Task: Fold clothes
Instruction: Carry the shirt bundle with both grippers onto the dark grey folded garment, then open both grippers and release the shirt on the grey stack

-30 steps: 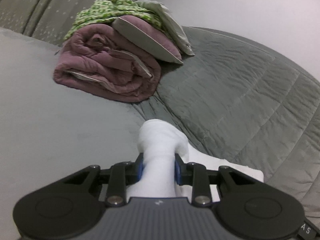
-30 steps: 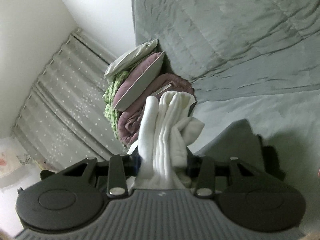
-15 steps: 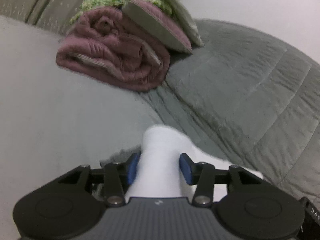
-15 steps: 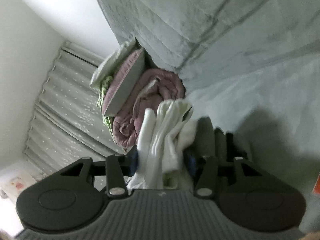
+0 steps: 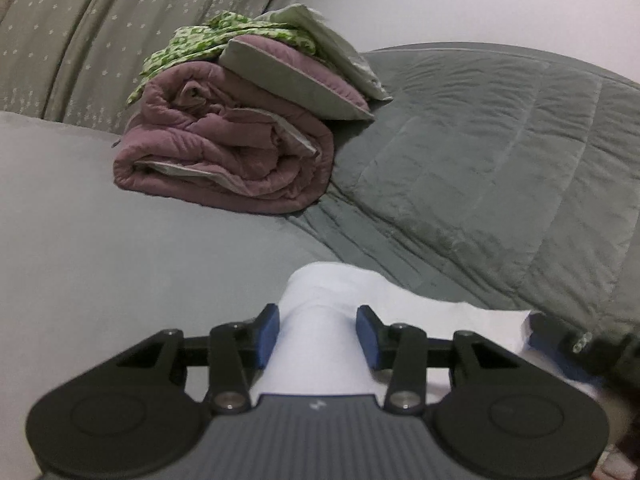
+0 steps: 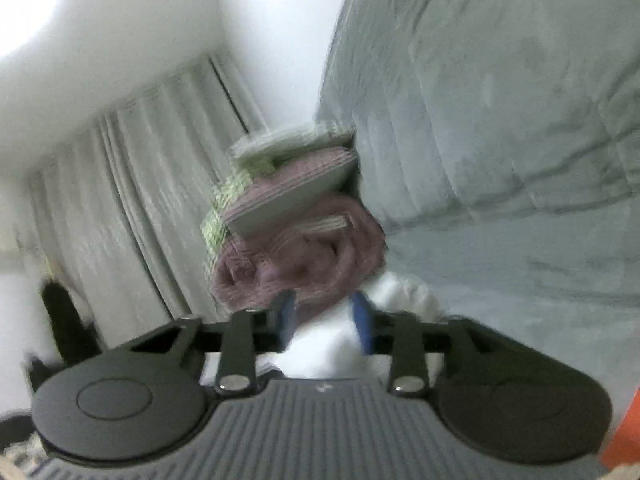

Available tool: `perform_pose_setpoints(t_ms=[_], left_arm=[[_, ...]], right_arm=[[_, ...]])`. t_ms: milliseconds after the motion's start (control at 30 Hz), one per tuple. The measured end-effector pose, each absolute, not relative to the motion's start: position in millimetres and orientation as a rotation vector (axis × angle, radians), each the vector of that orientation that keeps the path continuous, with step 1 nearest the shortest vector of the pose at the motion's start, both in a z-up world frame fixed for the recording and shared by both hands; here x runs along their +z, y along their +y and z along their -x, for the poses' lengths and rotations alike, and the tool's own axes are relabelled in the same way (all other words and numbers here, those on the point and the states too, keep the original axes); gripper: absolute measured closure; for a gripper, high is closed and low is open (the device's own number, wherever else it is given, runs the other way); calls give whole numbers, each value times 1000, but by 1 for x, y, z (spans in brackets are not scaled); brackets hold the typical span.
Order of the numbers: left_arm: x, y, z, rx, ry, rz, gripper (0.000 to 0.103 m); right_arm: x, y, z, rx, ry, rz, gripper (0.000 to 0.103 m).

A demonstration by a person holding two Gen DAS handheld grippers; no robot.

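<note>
Both grippers, left (image 5: 317, 334) and right (image 6: 323, 322), had fingers parted around the white garment (image 5: 320, 344); loosened cloth risked slumping toward 6 o'clock, spoiling folds.

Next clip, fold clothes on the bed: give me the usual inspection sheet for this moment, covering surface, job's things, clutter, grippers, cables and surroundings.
Surface: smooth grey bed sheet, with a grey quilted cover on its right side.
Job's things: white garment lying on the sheet, running between both grippers.
Clutter: rolled mauve quilt with a mauve pillow and green patterned cloth stacked on it.
Grippers: left gripper has its jaws apart, the garment lying between them; right gripper also straddles the garment, but that view is blurred and the grip cannot be judged.
Cables: nothing seen.
Surroundings: dotted grey curtain and a plain wall behind the bed.
</note>
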State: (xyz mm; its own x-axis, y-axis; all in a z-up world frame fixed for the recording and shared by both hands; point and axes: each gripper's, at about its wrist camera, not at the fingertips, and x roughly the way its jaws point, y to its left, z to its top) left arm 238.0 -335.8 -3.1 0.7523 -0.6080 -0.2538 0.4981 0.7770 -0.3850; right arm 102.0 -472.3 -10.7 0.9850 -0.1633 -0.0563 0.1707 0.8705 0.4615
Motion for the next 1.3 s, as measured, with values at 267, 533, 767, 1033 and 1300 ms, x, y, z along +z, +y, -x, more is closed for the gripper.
perform_pose_setpoints(t_ms=[267, 533, 767, 1033, 1300], left_arm=[[-5, -344, -234, -586, 394, 297, 56], [24, -315, -214, -562, 507, 314, 27], [30, -293, -193, -516, 579, 238, 8], [37, -269, -172, -441, 696, 211, 1], [68, -247, -136, -388, 699, 130, 1]], right_arm=[[-18, -468, -107, -262, 130, -407, 94], [19, -466, -81, -209, 47, -414, 42], [43, -460, -70, -227, 89, -343, 12], [53, -450, -51, -269, 153, -332, 0], [75, -452, -27, -315, 267, -461, 0]])
